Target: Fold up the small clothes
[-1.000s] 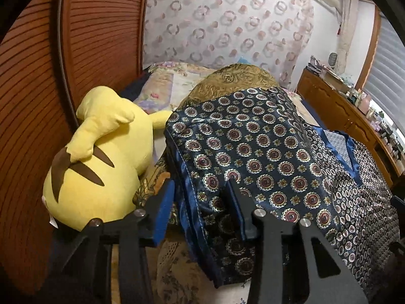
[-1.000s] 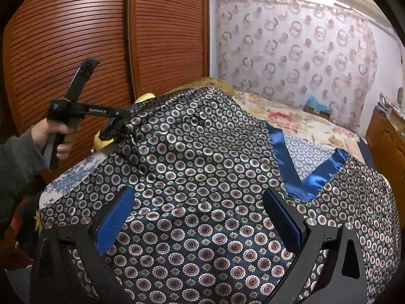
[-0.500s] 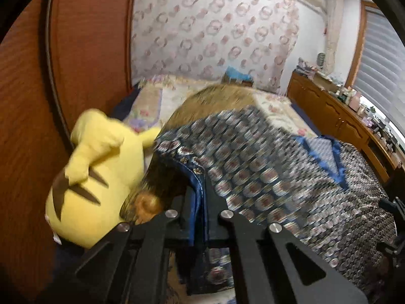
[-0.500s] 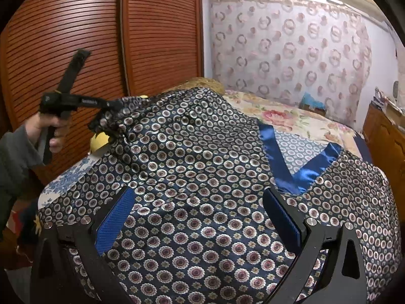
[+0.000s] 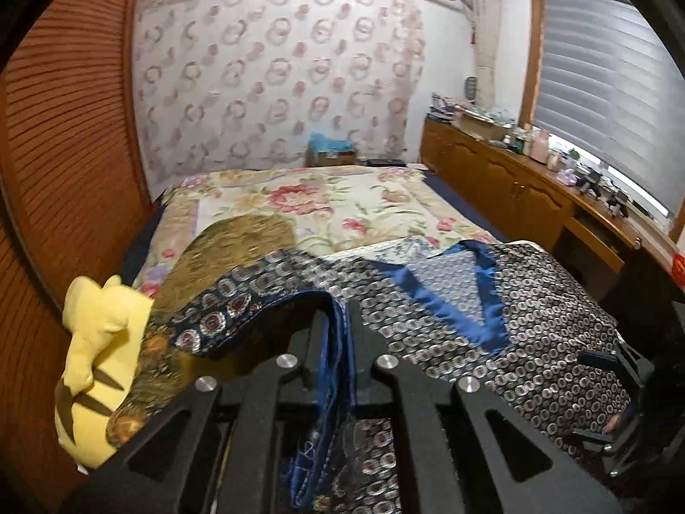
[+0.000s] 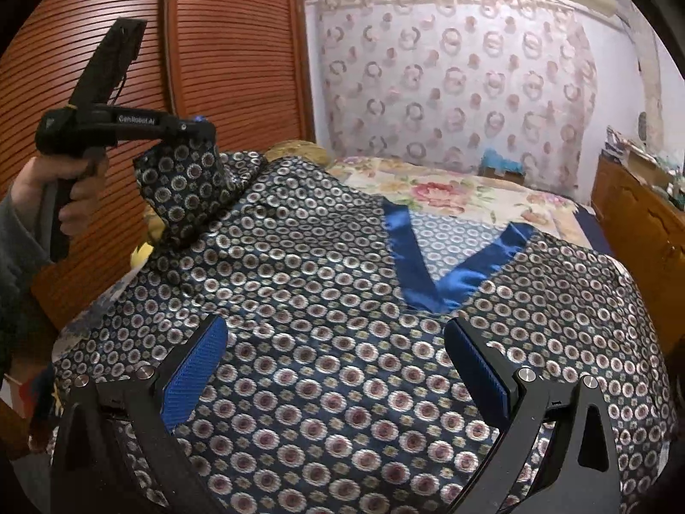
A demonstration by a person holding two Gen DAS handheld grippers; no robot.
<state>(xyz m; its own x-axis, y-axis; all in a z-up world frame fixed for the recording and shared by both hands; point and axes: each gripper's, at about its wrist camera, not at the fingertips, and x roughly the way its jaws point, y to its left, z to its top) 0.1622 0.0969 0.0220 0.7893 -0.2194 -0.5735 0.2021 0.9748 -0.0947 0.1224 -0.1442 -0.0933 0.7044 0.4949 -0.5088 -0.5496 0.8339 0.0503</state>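
Item: patterned satin top, spread on the bed. Left gripper: jaws just closed, pinching the top's left edge, raised. Right gripper: jaws wide apart, empty, above the cloth. Step: first side fold. Next: carry edge across toward the V-neck.

Left tool pinches patterned shirt corner aloft; right tool agape.
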